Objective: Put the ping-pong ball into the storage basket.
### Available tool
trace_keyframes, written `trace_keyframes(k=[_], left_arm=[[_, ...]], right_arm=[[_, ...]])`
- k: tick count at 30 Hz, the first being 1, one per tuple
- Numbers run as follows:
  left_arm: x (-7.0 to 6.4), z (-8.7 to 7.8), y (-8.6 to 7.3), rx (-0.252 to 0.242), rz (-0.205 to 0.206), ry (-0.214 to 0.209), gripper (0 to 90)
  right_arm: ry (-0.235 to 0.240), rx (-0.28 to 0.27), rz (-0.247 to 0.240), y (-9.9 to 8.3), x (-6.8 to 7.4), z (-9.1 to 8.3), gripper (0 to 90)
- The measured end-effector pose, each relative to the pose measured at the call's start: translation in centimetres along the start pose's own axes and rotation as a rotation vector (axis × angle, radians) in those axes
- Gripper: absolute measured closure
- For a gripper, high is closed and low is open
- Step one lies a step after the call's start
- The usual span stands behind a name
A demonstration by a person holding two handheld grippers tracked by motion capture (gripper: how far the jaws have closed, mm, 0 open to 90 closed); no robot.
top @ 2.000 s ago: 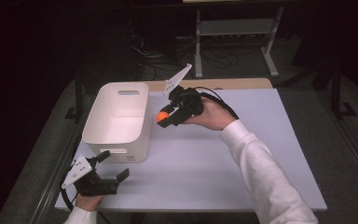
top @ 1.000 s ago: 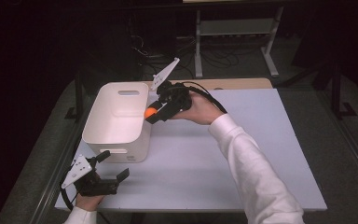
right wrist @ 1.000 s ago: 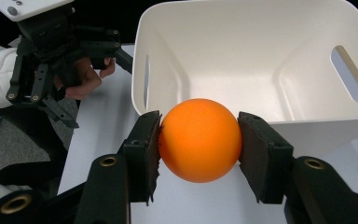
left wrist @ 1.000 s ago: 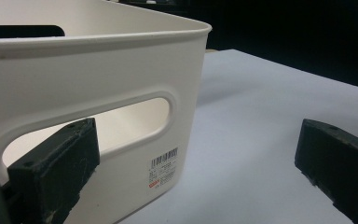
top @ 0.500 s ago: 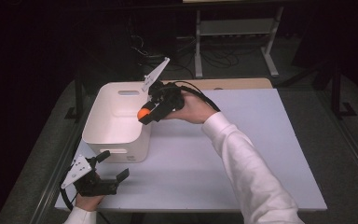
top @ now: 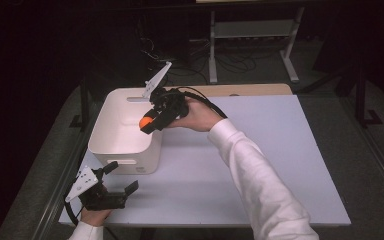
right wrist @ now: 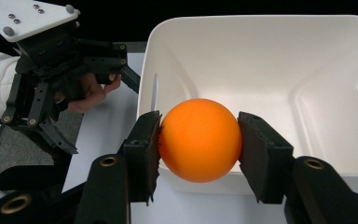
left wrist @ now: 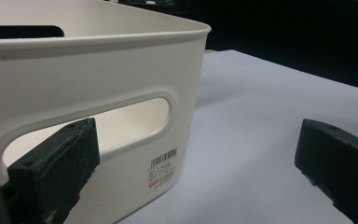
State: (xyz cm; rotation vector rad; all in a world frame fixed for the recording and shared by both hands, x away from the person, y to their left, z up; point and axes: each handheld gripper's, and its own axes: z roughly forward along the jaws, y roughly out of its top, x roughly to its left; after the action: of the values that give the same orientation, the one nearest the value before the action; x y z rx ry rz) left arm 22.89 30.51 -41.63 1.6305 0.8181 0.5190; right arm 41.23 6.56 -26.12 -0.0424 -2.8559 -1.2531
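An orange ball (right wrist: 199,139) is clamped between the jaws of my right gripper (top: 149,124), which hangs over the right rim of the white bin (top: 111,141). In the high view the ball (top: 144,121) sits just above the bin's inside edge. The bin (right wrist: 279,70) looks bare inside. My left gripper (top: 115,186) rests open at the table's near left corner, beside the bin's front wall. In the left gripper view its jaws stand wide apart with the bin's handle slot (left wrist: 88,126) close ahead.
The white table (top: 260,150) stretches bare to the right of the bin. A metal shelf frame (top: 250,35) and cables lie on the dark floor beyond the far edge. The table's left edge runs close beside the bin.
My right gripper has carried the orange ball leftward from beside the bin to over its right rim. The left gripper has stayed put.
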Motion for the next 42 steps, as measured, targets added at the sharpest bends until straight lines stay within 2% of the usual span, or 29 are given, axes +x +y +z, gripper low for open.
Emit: trace_keyframes(k=[18,31,42], left_arm=[[0.0,0.0,0.0,0.001,-0.001,0.001,0.0],[0.0,-0.1,0.0,0.004,-0.002,0.002,0.0],[0.0,-0.1,0.0,0.002,-0.004,0.002,0.0]], right_arm=[[0.020,0.002,-0.008,1.0,-0.3,2.1,49.2],[0.034,-0.013,0.009,1.4,-0.9,3.5,49.2],[0.048,-0.003,0.010,1.8,-1.0,4.9,49.2]])
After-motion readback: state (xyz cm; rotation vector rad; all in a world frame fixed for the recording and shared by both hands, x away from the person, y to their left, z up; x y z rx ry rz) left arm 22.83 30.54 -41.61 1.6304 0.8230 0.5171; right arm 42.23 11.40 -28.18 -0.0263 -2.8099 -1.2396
